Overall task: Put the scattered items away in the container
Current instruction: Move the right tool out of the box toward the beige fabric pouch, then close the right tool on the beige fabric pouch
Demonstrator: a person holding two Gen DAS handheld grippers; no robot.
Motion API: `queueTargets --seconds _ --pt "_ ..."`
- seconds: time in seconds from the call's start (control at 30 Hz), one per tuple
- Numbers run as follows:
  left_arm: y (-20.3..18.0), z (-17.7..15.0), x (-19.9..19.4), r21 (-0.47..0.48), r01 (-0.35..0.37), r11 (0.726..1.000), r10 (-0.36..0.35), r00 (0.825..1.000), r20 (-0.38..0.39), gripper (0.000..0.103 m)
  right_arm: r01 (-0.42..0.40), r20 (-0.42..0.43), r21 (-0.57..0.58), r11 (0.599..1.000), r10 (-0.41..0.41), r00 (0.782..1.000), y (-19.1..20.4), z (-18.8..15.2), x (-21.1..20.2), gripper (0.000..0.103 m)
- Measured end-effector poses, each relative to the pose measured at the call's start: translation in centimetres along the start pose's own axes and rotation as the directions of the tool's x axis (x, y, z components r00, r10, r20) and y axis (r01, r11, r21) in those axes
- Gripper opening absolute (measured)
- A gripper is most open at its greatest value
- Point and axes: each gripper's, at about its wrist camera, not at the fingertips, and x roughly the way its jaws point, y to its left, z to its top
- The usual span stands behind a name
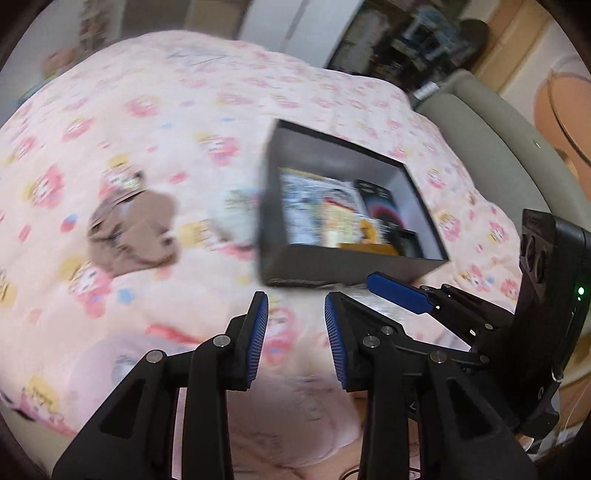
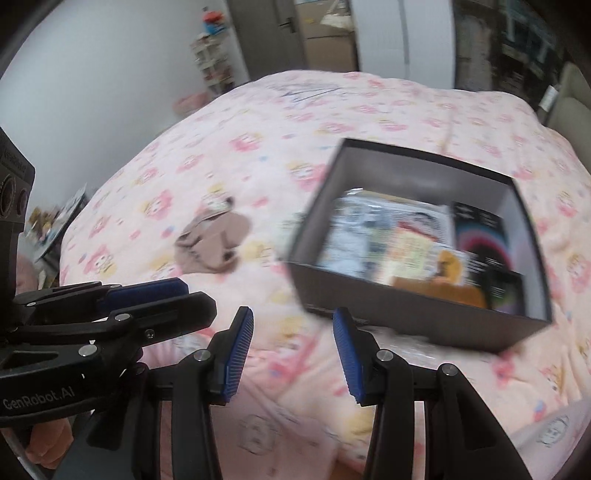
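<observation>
A dark open box (image 1: 347, 267) (image 2: 413, 314) sits on the pink patterned bed and holds several packets and small cartons. A brown cloth item (image 1: 135, 230) (image 2: 214, 243) lies on the quilt to the box's left. A pale packet (image 1: 238, 218) lies against the box's left wall. My left gripper (image 1: 295, 306) is open and empty, hovering just short of the box's near wall. My right gripper (image 2: 293, 323) is open and empty, near the box's front left corner. Each gripper shows in the other's view, the right gripper (image 1: 399, 291) and the left gripper (image 2: 147, 291). Both views are blurred.
The pink quilt (image 1: 184, 110) covers the whole bed. A grey headboard or sofa edge (image 1: 498, 125) runs along the right. Shelves and a door (image 2: 288, 33) stand beyond the bed. A crinkled clear wrapper (image 2: 417, 343) lies under the box's near edge.
</observation>
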Motion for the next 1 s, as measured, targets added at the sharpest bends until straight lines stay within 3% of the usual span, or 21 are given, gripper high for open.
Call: queueTargets --seconds 0.2,0.37,0.57,0.7,0.8,0.9,0.93,0.97,1.0 --pt "6.2 0.1 -1.0 -0.086 -0.035 0.996 0.036 0.999 0.013 0.032 -0.122 -0.042 -0.044 0.992 0.120 0.992 4.7 1.2 3.9 0.041" --pt "12.5 0.5 -0.1 -0.221 -0.066 0.973 0.072 0.997 0.021 0.032 -0.116 -0.125 -0.045 0.992 0.110 0.986 6.1 3.3 8.8 0.041" --pt "20.1 2.5 4.2 -0.384 -0.053 0.922 0.028 0.997 -0.068 0.034 -0.124 -0.240 0.038 0.992 0.130 0.962 7.1 5.4 16.0 0.041" --pt "23.0 3.7 7.1 -0.387 -0.109 0.916 0.057 0.988 -0.143 0.037 -0.092 -0.308 0.007 0.996 0.090 0.947 7.9 5.9 20.0 0.041" --pt "25.0 4.2 9.7 -0.421 -0.075 0.904 0.000 0.985 -0.175 0.037 -0.062 -0.350 0.026 0.998 0.067 0.934 7.7 6.3 22.9 0.041" --pt "26.0 4.5 11.8 -0.446 -0.074 0.892 -0.019 0.979 -0.201 0.037 -0.082 -0.392 0.031 0.996 0.088 0.916 7.9 6.2 25.3 0.041" --pt "26.0 4.5 12.1 -0.456 -0.072 0.887 -0.025 0.979 -0.203 0.035 -0.093 -0.396 0.028 0.995 0.096 0.913 8.0 6.1 25.9 0.041" --pt "25.9 4.4 12.5 -0.451 -0.089 0.888 -0.012 0.976 -0.216 0.022 -0.102 -0.397 0.030 0.994 0.106 0.912 7.9 6.1 26.1 0.040" --pt "25.5 4.4 12.6 -0.440 -0.098 0.893 -0.001 0.976 -0.219 0.019 -0.116 -0.391 0.040 0.992 0.122 0.912 7.7 6.1 26.1 0.030"
